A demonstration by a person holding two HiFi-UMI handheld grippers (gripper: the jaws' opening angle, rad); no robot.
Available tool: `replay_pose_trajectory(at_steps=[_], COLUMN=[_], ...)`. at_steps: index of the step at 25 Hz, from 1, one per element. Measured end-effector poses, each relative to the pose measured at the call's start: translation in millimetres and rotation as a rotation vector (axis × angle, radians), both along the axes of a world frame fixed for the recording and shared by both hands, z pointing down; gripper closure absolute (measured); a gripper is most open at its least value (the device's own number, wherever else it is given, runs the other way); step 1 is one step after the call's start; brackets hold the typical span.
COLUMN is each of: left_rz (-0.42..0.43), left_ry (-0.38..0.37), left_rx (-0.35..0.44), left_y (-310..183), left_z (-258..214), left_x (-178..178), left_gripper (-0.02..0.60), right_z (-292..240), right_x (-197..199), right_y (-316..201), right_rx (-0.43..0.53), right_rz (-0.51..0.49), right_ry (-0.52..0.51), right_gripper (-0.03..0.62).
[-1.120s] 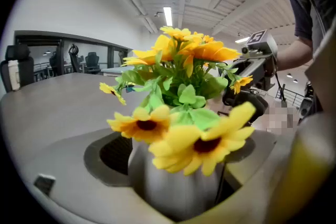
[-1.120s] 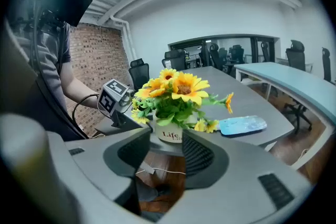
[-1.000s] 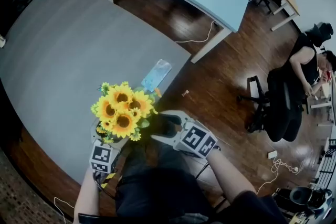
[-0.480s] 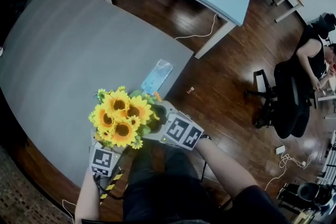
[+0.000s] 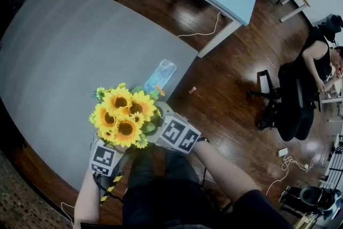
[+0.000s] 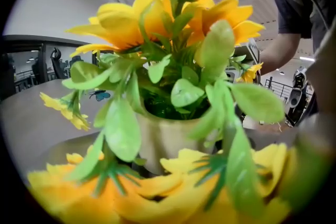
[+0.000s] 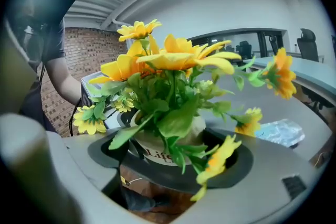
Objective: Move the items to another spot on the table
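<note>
One sunflower pot [image 5: 124, 115], one plastic packet [image 5: 160, 75], one grey table [image 5: 64, 61]

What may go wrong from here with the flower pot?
The right gripper has just been opening; its jaws stand wide around the flower pot without pressing, and floor shows below, so it may drop.
Leaves hang across the jaws and could be pinched instead.
Petals hide the jaws of the left gripper, so its hold is unsure.

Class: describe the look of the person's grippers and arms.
The left gripper and right gripper each carry a pale cube with black-and-white square markers. The right's fingers, just opened wider around the pot, are broad and light grey with dark curved pads. A yellow-and-black striped cable hangs by the left gripper. Forearms are bare; the right sleeve is dark.
</note>
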State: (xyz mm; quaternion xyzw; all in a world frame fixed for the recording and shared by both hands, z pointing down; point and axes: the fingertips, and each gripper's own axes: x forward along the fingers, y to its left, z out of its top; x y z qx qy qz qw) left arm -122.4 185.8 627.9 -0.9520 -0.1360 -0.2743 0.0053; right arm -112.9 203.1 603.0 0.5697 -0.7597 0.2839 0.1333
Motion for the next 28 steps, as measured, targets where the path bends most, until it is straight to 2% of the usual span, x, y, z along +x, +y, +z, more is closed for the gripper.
replay_pose_trajectory(at_steps=[4, 14, 19, 21, 24, 28], left_rz=[-0.005, -0.018, -0.057, -0.046, -0.011, 0.100], left_ry=[-0.046, -0.015, -0.038, -0.029, 0.004, 0.044], left_rx=[-0.050, -0.242, -0.343, -0.381, -0.415, -0.421], left_y=[0, -9, -19, -17, -14, -5], left_z=[-2, -33, -34, -41, -62, -96], left_x=[-7, -29, -46, -48, -50, -49], left_gripper=[0.092, 0.095, 0.097, 0.097, 0.098, 0.098], right_z=[-2, -50, -49, -45, -43, -67], right_x=[-7, -22, -10, -7, -15, -22], right_y=[2, 7, 22, 24, 17, 8], right_rx=[-0.006, 0.080, 0.066, 0.049, 0.033, 0.062], right_rz=[-0.029, -0.083, -0.037, -0.024, -0.061, -0.131], right_ry=[-0.018, -0.081, -0.126, -0.156, -0.215, -0.308], right_gripper=[0.138, 0.138, 0.138, 0.139, 0.138, 0.138])
